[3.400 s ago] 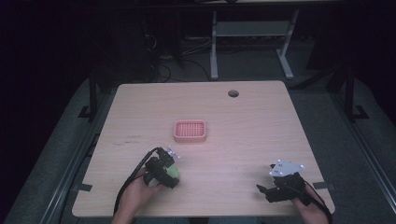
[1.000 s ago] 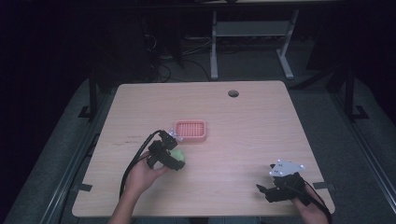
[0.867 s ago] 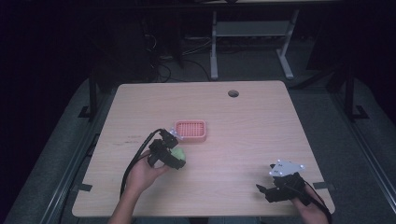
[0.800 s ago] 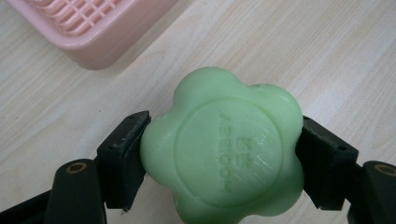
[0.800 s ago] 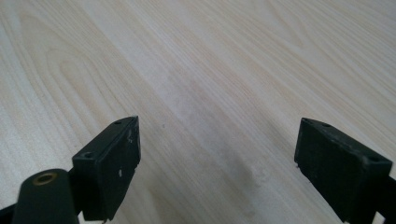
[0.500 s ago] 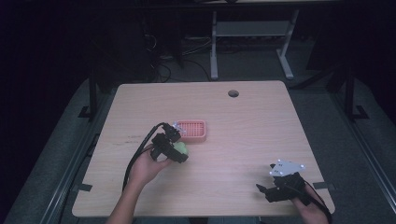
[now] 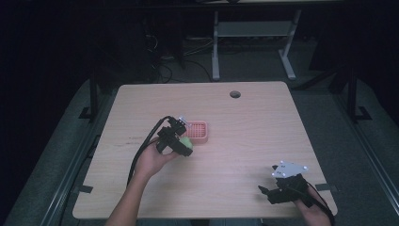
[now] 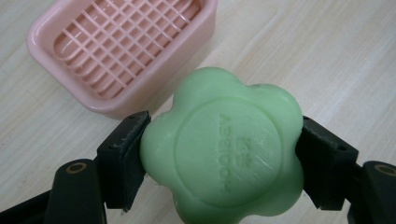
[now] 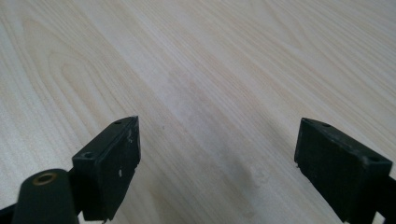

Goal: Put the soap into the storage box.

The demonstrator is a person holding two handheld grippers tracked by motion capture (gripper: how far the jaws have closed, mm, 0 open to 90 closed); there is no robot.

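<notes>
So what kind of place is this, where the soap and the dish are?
Probably a lab or workshop set up for recording, not a bathroom: a bare wooden table with a cable hole, cables on the floor behind it, and a desk frame in a dark room.

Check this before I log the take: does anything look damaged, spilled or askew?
Nothing stands out. The green soap sits whole in the left gripper, the pink soap dish lies upright and empty, the right gripper hangs open.
</notes>
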